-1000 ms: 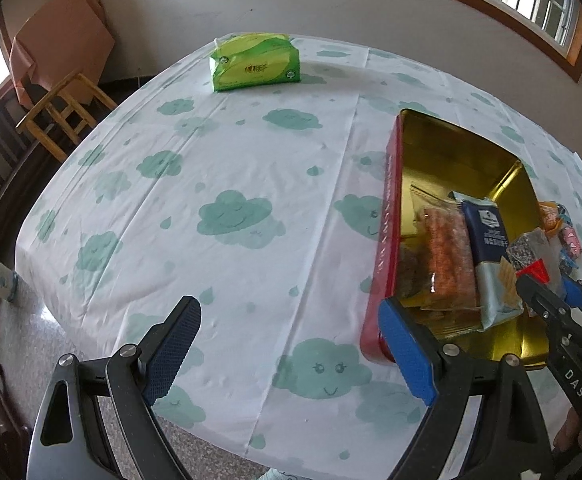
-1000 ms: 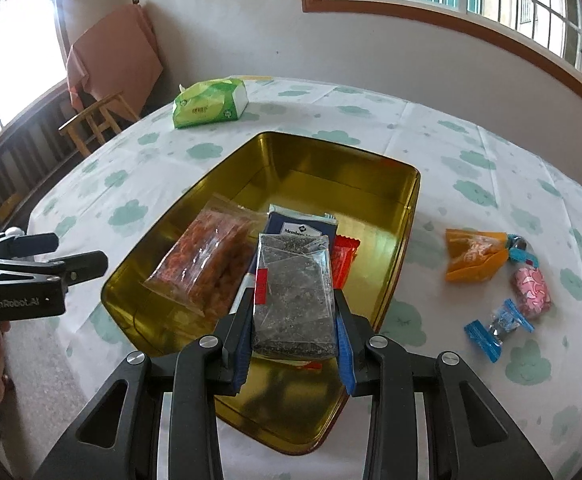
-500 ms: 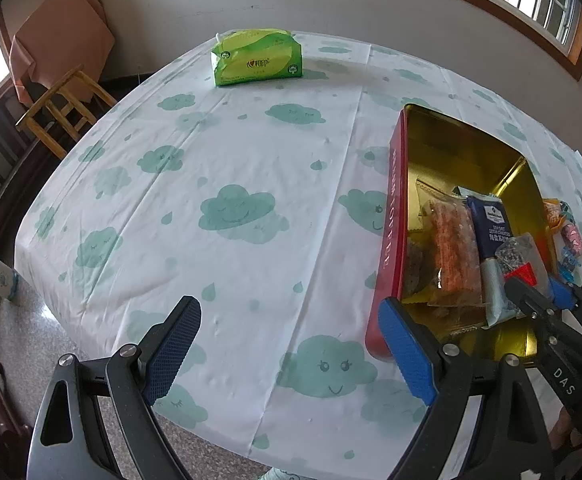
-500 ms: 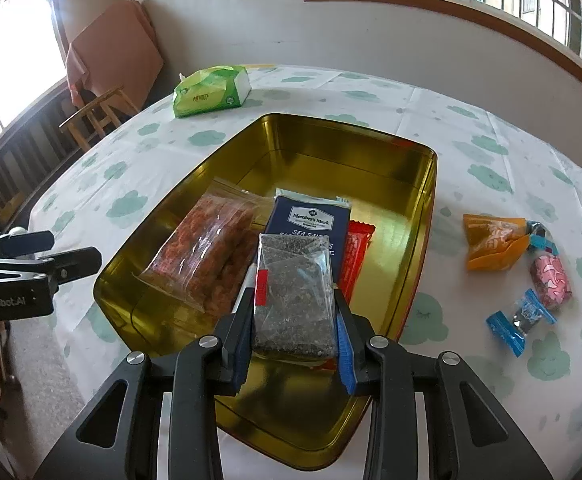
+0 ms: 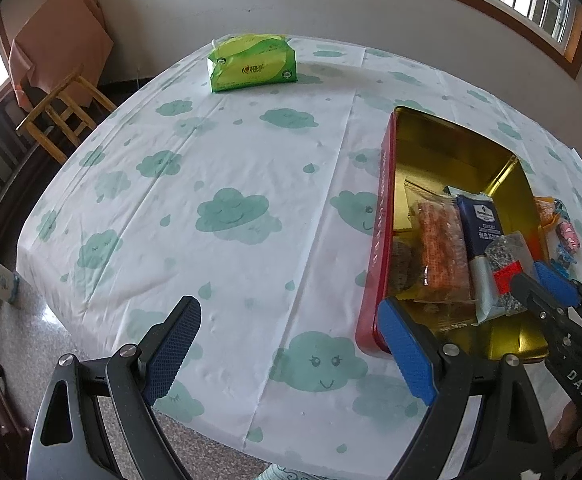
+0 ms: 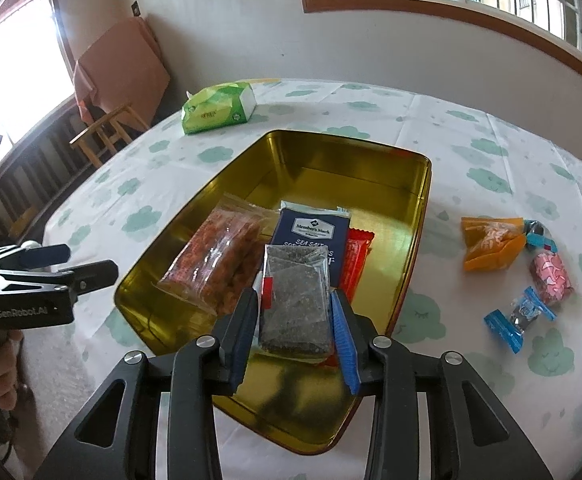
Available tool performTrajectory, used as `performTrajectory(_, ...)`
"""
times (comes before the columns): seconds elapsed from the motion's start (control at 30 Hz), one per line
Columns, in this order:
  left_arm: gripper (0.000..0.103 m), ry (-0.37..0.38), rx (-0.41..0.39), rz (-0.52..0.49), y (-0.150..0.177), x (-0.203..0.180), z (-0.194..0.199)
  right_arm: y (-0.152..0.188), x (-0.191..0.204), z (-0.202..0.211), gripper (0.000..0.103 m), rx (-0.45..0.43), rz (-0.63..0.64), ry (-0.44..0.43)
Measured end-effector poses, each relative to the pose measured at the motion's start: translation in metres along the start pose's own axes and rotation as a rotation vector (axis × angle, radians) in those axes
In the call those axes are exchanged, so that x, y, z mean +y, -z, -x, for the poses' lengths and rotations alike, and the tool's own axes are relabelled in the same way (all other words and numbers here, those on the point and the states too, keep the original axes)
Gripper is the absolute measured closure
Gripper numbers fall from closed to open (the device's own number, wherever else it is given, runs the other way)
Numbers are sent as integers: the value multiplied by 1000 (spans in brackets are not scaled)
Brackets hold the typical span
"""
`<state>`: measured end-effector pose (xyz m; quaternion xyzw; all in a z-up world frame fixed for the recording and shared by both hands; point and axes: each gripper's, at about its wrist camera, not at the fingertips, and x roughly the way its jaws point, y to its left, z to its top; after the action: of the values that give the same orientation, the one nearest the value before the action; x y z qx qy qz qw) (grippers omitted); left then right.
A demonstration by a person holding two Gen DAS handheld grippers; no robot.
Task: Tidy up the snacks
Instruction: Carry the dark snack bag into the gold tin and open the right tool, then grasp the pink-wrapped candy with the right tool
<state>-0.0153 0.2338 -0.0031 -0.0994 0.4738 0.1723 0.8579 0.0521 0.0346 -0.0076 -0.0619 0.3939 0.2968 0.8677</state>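
A gold tin (image 6: 371, 168) with a red outer wall (image 5: 379, 240) sits on the cloud-print tablecloth. In it lie a bag of orange snacks (image 6: 219, 256), a dark blue packet (image 6: 311, 232) and a red wrapper (image 6: 355, 260). A clear packet of dark sesame bar (image 6: 295, 280) rests on top of them. My right gripper (image 6: 294, 300) straddles that packet with its jaws opening, and slim gaps show beside both pads. My left gripper (image 5: 288, 308) hangs open over bare cloth, its right finger by the tin's near corner.
An orange packet (image 6: 491, 244), a pink candy (image 6: 551, 276) and a blue candy (image 6: 519, 312) lie on the cloth right of the tin. A green tissue pack (image 5: 251, 64) stands at the far side. A wooden chair (image 5: 59, 108) is beyond the table's left edge.
The right gripper's jaws have spread slightly away from the dark packet, which now rests on the snacks in the tin. The left gripper has stayed put and open.
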Motion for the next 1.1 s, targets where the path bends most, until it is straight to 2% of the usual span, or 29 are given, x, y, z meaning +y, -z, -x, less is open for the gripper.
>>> performTrajectory(0.27,15,10,-21,-24,-2,-14,10,0,-21,33,53,-99,-31,-11)
performTrajectory(0.47,15,29,-39,-57,-4,-31,16,3,-75,57,50,-139,-90,84)
performTrajectory(0.67,15,55,-58,-118,-4,-60,23,12,-143,62,50,-119,-148,217)
performTrajectory(0.77,15,71,-68,-159,-5,-79,25,15,-170,58,50,-96,-162,250)
performTrajectory(0.93,15,103,-92,-241,-4,-116,32,14,-200,39,51,-45,-161,257)
performTrajectory(1.1,15,132,-96,-313,-5,-152,32,9,-211,22,51,-23,-132,236)
